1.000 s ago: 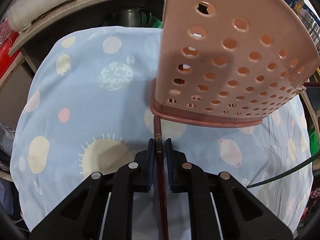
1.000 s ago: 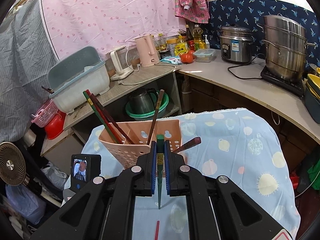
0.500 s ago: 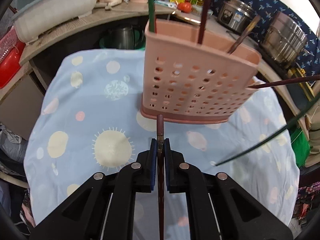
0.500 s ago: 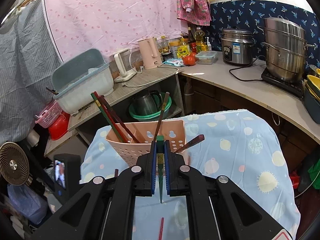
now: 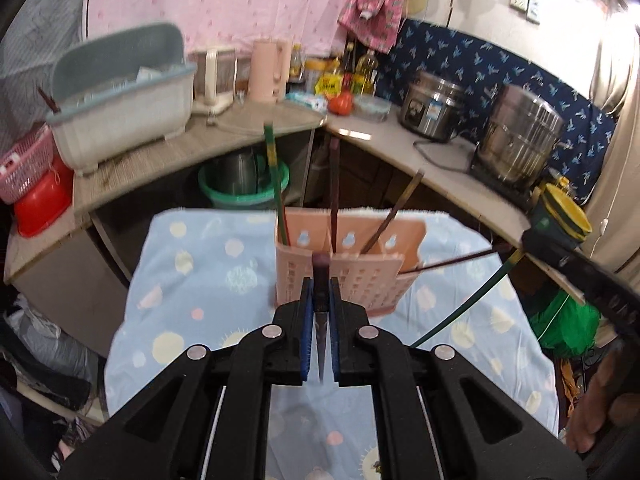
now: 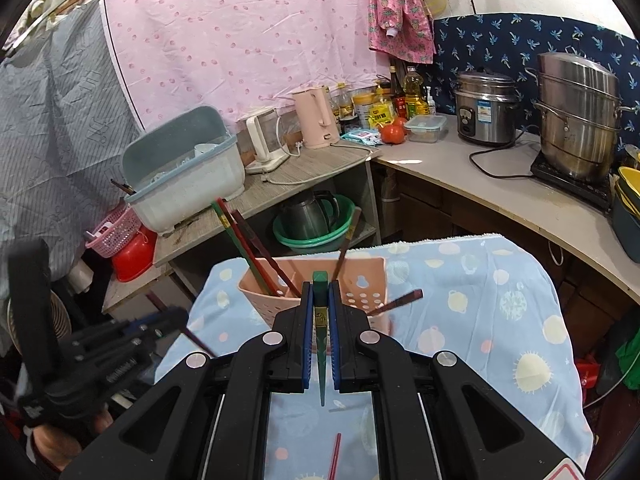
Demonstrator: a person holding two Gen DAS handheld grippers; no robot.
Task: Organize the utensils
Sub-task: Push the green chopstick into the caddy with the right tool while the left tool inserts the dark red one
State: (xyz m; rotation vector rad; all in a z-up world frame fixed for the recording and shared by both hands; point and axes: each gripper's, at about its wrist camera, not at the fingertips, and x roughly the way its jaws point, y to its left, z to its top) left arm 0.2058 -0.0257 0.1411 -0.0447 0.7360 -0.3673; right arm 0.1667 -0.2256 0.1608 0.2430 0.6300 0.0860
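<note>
The left tool (image 5: 320, 300) grips 1 dark chopstick (image 5: 321, 280) and the right tool (image 6: 320, 308) 1 green chopstick (image 6: 321, 320), both short of the pink holder (image 6: 362, 292), already holding several, while 1 red chopstick (image 6: 334, 456) lies on the desk (image 6: 500, 320).

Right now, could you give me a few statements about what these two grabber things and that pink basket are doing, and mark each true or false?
1. The left gripper is clamped on a dark brown chopstick. True.
2. The right gripper is open and holds nothing. False: it is shut on a green chopstick.
3. The pink holder stands upright on the blue patterned cloth. True.
4. The pink holder is empty. False: several chopsticks stand in it.
5. A red chopstick lies on the cloth. True.
</note>
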